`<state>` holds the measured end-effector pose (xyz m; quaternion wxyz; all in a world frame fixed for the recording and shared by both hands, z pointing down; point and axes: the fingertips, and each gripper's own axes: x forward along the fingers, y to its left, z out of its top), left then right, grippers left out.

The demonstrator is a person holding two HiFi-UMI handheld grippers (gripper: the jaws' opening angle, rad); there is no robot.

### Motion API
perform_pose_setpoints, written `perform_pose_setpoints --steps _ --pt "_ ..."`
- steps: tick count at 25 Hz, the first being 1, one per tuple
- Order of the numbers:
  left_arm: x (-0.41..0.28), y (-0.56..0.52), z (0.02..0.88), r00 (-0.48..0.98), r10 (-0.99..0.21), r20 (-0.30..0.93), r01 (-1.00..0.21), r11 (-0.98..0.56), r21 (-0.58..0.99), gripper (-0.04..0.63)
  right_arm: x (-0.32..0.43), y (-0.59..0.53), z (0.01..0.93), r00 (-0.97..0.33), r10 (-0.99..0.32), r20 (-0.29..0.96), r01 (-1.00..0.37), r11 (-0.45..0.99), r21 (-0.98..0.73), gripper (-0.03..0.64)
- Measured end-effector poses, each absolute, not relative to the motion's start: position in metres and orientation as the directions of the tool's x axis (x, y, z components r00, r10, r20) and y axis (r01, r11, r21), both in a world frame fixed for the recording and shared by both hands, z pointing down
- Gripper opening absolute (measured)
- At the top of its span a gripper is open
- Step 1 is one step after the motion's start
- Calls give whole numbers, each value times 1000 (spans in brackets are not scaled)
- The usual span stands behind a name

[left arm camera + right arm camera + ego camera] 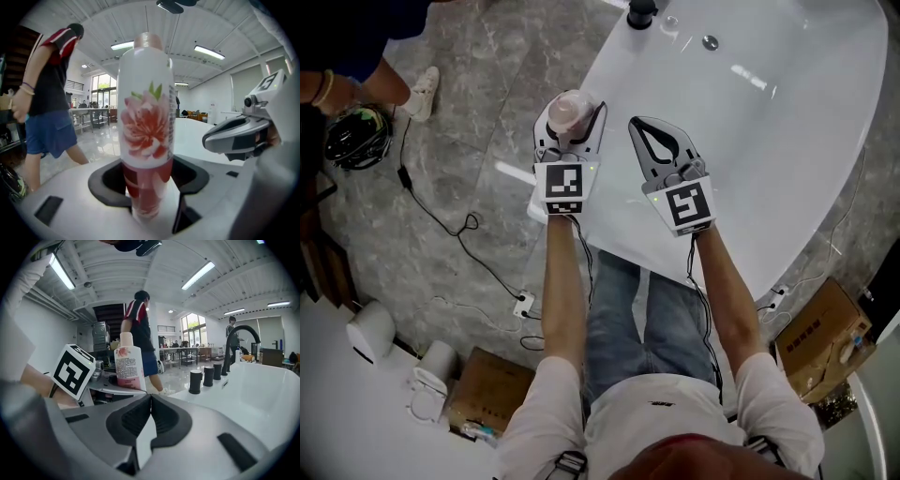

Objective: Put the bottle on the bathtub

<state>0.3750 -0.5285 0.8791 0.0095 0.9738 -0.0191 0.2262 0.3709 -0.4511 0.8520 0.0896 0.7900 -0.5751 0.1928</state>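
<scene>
A white bottle (pixel 572 111) with a pink flower label (pixel 146 129) and a pinkish cap stands upright between the jaws of my left gripper (pixel 572 122), which is shut on its lower part (pixel 147 185). It is over the left rim of the white bathtub (pixel 787 122); I cannot tell whether its base touches the rim. My right gripper (pixel 642 127) is just to the right over the tub rim, its jaws shut together on nothing (pixel 150 401). In the right gripper view the bottle (pixel 129 364) shows to the left, beyond the left gripper's marker cube (pixel 72 371).
A black faucet (pixel 240 341) and black knobs (pixel 195 381) stand on the tub's far rim, near the drain (pixel 710 42). A person (pixel 139 333) stands on the grey floor at the left. Cables (pixel 459 225) and cardboard boxes (pixel 492 389) lie around me.
</scene>
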Motion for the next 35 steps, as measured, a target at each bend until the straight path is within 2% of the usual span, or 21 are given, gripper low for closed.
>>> perform_pose_setpoints --steps 3,8,16,17,19,28,30,35 --pt "376 -525 883 890 -14 455 -24 -1000 17 296 371 -450 853 276 -872 405 -942 -329 -66 -6" --pt "369 -522 880 887 -23 461 -35 -999 17 321 367 -443 845 286 -868 407 -939 -338 -60 -6" --pt "317 -531 858 868 -78 490 -118 -992 51 321 360 -428 814 296 -857 421 -932 -355 -68 -7" --pt "309 -530 849 868 -82 489 -125 -991 56 306 358 -426 806 295 -858 421 -933 -354 -68 -8" --pt "296 -528 827 875 -93 474 -141 -988 66 231 354 -421 788 294 -861 415 -934 -352 -68 -8" --pt "262 -502 702 919 -101 382 -141 -987 79 42 330 -405 691 271 -886 376 -947 -315 -58 -8" --pt "256 -493 675 926 -96 365 -135 -987 83 17 323 -401 669 267 -891 367 -950 -307 -55 -8" --pt "243 -476 621 936 -100 338 -137 -987 86 5 311 -391 621 265 -904 336 -953 -298 -48 -8"
